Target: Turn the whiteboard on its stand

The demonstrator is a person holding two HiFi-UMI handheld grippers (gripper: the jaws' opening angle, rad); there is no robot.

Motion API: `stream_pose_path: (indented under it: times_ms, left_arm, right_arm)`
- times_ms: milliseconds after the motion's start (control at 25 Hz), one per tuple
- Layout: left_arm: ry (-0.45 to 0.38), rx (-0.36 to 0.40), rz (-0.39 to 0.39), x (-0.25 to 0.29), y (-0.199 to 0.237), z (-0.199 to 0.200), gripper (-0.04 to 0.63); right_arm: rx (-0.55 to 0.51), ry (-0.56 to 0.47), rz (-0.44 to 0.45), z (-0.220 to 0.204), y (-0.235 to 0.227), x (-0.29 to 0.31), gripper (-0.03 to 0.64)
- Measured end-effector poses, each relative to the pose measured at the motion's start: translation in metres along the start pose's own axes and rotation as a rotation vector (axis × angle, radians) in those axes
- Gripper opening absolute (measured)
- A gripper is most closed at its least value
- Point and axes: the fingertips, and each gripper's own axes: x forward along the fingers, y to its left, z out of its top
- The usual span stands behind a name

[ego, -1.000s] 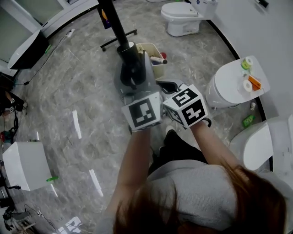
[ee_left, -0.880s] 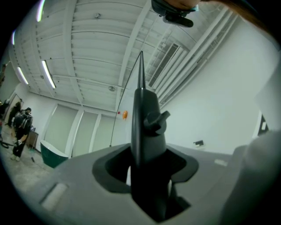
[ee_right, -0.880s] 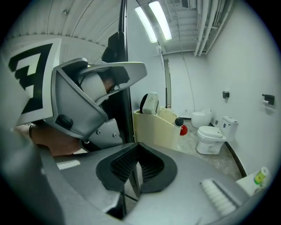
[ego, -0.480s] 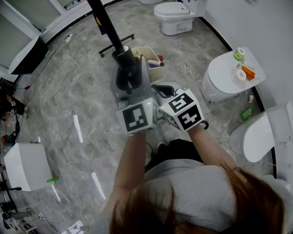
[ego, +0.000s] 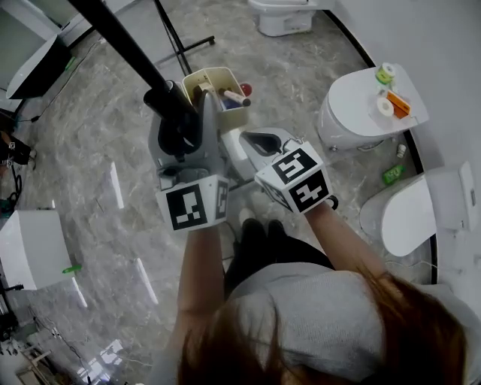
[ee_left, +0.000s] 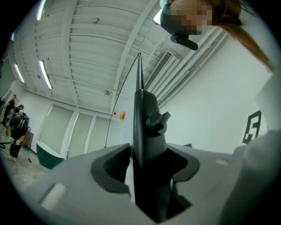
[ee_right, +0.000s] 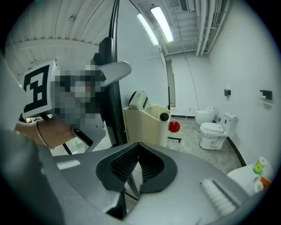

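The stand's black pole (ego: 120, 41) slants in from the upper left of the head view. My left gripper (ego: 180, 124) is shut on it; its jaws have just been opening slightly, with the pole still between them. In the left gripper view the pole (ee_left: 142, 132) fills the gap between the jaws, a clamp knob (ee_left: 157, 121) sits on it, and a thin edge (ee_left: 139, 70) rises above. A cream tray (ego: 218, 90) with markers hangs just behind the pole. My right gripper (ego: 261, 143) is close on the right, shut on nothing (ee_right: 137, 165), facing that tray (ee_right: 145, 121).
A stand foot (ego: 176, 41) reaches across the marble floor. Toilets stand at the back (ego: 282, 19) and at the right (ego: 413, 218). A white round-topped unit (ego: 361, 105) carries tape rolls. A white box (ego: 30, 259) sits at the left, a dark-edged panel (ego: 30, 60) at the far left.
Both grippers and the pole have shifted left in the head view. The left gripper has drawn away from the right one, and the cream tray now lies closer to both.
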Motion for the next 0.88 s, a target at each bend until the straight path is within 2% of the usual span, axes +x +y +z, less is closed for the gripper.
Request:
stream_pose_path:
  times_ms: [320, 520, 880]
  left_arm:
    - [-0.002, -0.012, 0.008, -0.030, -0.006, 0.008, 0.218]
    - [-0.011, -0.022, -0.008, -0.049, -0.006, 0.018, 0.221]
    - [-0.008, -0.035, -0.040, -0.090, -0.017, 0.031, 0.229]
  right_arm:
    - [-0.058, 0.027, 0.024, -0.007, 0.025, -0.013, 0.003]
    - [-0.089, 0.008, 0.015, 0.001, 0.046, -0.015, 0.003]
    - [-0.050, -0.004, -0.031, -0.007, 0.084, -0.032, 0.003]
